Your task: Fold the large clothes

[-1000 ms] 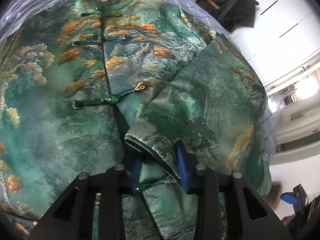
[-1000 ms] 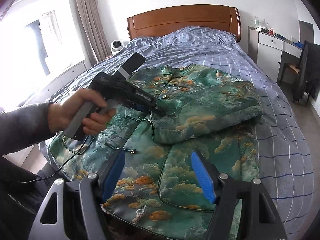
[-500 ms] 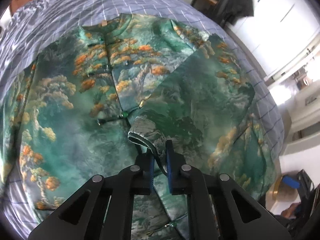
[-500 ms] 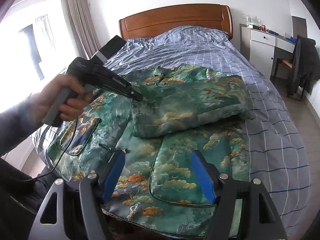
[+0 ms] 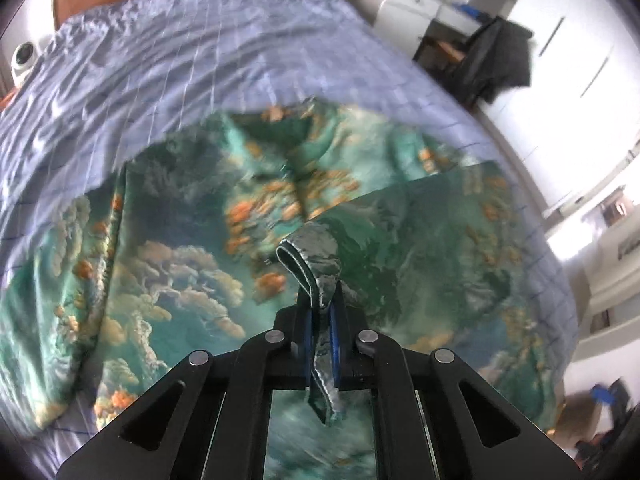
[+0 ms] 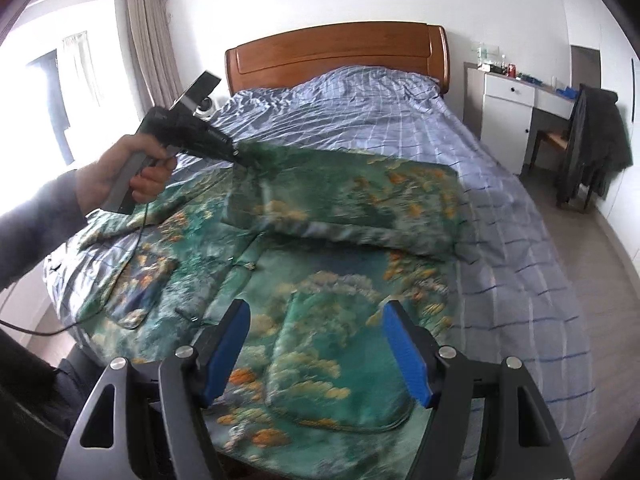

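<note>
Above bed (image 6: 500,184), left tool (image 5: 320,320) has lifted pinched sleeve (image 5: 316,256); right tool (image 6: 316,344) gapes empty

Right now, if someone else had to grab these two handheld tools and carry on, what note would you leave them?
Left gripper: fingers shut on the cuff of the jacket's sleeve, lifted above the jacket.
Right gripper: open, empty, above the jacket's near hem.
Jacket lies front-up on the bed; the sleeve on the right is already folded across the chest.
Left: lay the held sleeve flat, fold the other sleeve, then fold the body.
</note>
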A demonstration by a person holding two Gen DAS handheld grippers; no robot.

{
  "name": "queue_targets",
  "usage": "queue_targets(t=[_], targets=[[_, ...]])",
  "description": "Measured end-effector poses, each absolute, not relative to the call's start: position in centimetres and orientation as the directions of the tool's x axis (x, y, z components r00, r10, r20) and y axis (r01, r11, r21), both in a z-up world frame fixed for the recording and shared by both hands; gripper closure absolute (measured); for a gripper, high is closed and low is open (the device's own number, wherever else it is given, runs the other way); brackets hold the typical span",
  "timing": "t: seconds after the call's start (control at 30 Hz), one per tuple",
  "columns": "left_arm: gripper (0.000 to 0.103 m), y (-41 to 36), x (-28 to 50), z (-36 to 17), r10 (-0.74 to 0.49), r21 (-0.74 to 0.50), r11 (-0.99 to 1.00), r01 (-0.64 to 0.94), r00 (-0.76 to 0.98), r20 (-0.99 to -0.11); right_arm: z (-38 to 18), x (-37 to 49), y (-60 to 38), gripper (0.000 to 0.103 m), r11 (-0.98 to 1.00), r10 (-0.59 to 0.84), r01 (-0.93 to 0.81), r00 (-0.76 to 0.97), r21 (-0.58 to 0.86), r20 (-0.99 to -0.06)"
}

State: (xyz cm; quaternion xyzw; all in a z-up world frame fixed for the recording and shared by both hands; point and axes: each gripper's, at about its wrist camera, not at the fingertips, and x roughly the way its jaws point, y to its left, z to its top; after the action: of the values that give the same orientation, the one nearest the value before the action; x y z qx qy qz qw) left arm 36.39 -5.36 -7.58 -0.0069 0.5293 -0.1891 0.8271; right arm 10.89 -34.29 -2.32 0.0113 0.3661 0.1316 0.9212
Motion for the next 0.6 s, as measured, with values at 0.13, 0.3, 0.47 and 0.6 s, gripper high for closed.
queue_targets(t=[0.13,0.3,0.47,0.6], targets=[[0.094,-5.2,37.5,-11.6,-0.293,-0.203,0.936,0.286,0.319,-0.901,-2.5,15.0,-35.8,0.033,0.975,0.185,-0.217,0.684,0.045,-0.706],[0.057,-4.5,37.5,-12.9,-0.261,-0.195,0.956,0.221,0.329,-0.908,-4.0,23.9,-39.2,0.033,0.981,0.142,-0.194,0.664,0.014,-0.734],[0.043,-4.8,35.6,-11.7,-0.268,-0.184,0.951,0.247,0.370,-0.889,-6.2,33.0,-41.1,0.033,0.985,0.132,-0.171,0.649,0.025,-0.749],[0.043,-6.1,35.6,-13.5,-0.173,-0.075,0.959,0.272,0.360,-0.917,-9.5,40.5,-41.8,0.033,0.981,0.196,-0.124,0.603,0.152,-0.773]])
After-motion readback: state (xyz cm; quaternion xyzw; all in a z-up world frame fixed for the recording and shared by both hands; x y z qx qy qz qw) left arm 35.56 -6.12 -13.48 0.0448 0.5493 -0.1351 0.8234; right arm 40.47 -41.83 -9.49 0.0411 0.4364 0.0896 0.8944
